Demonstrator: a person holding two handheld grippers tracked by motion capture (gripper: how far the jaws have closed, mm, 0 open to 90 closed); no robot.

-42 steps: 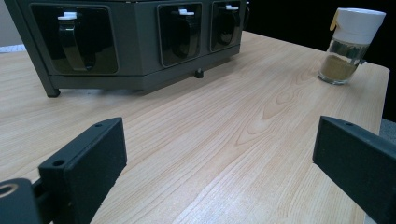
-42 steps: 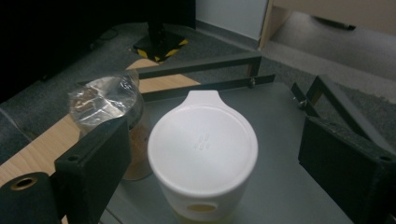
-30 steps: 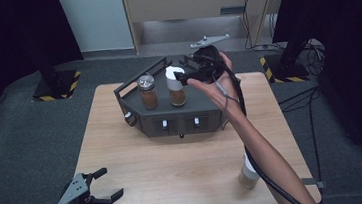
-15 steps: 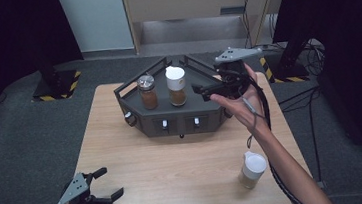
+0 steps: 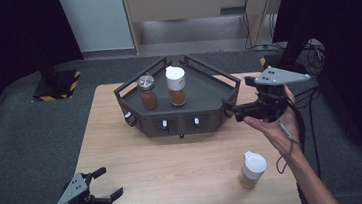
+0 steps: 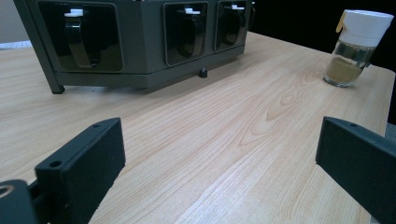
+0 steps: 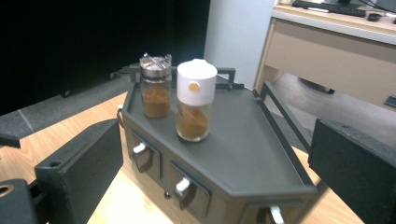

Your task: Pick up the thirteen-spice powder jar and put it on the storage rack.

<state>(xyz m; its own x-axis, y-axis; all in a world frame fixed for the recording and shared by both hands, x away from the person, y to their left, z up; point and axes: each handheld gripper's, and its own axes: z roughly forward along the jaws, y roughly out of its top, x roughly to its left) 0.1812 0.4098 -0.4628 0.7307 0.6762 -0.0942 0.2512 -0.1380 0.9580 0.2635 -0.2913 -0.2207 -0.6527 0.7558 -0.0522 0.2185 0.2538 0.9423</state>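
Note:
A dark grey rack (image 5: 208, 92) with small drawers in its front stands at the back middle of the wooden table. On it stand a silver-lidded spice jar (image 5: 147, 92) and a white-capped spice jar (image 5: 176, 86), both upright. My right gripper (image 5: 234, 108) hovers just off the rack's right corner and points left. Its jaws have just been opening and nothing is between them. In the right gripper view both jars (image 7: 155, 86) (image 7: 196, 100) stand ahead of the open right gripper (image 7: 217, 140). My left gripper (image 5: 109, 182) rests open and empty at the table's front left corner.
Another white-capped jar (image 5: 252, 169) stands upright on the table at the front right, below my right forearm; in the left gripper view that jar (image 6: 357, 46) is far right. Black cables (image 5: 313, 84) lie on the floor by the table's right edge.
My right gripper has drawn away from the white-capped jar on the rack, moving right and toward the front. That jar stays standing on the rack. The left gripper has not moved.

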